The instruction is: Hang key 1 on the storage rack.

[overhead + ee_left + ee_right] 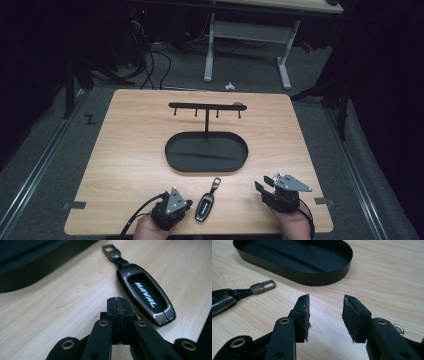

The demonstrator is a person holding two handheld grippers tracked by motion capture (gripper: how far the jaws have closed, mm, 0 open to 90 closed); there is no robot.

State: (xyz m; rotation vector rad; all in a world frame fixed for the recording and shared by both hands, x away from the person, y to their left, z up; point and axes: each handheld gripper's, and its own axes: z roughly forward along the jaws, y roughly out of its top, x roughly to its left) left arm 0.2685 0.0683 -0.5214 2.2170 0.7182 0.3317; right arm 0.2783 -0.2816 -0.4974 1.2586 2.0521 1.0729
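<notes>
The key fob (205, 204) lay flat on the table (125, 150), untouched, its dark glossy face up and its strap and metal loop (216, 182) pointing away from me toward the tray. In my left gripper view the fob (146, 296) sat just beside and beyond my tongs, apart from them, with the lettering on its face plain to read. In my right gripper view only its strap end and the loop (263, 287) came in at the edge.

My left gripper (172, 207) rested just to the left of the fob, its jaws pressed together on nothing. My right gripper (264, 187) sat farther off on the fob's right, jaws standing apart and empty, pointed between the fob and the tray.

Beyond the fob stood the black oval tray (172, 155), with nothing lying in it, and from its far side rose a post carrying a hook rail (205, 105) with small pegs, all of them bare.

So I judged the work hardly begun: the fob was not gripped or lifted. All of it was left, taking hold of the fob, carrying it past its loop end, and either hanging it on a peg or setting it in the tray; I could not tell which.
</notes>
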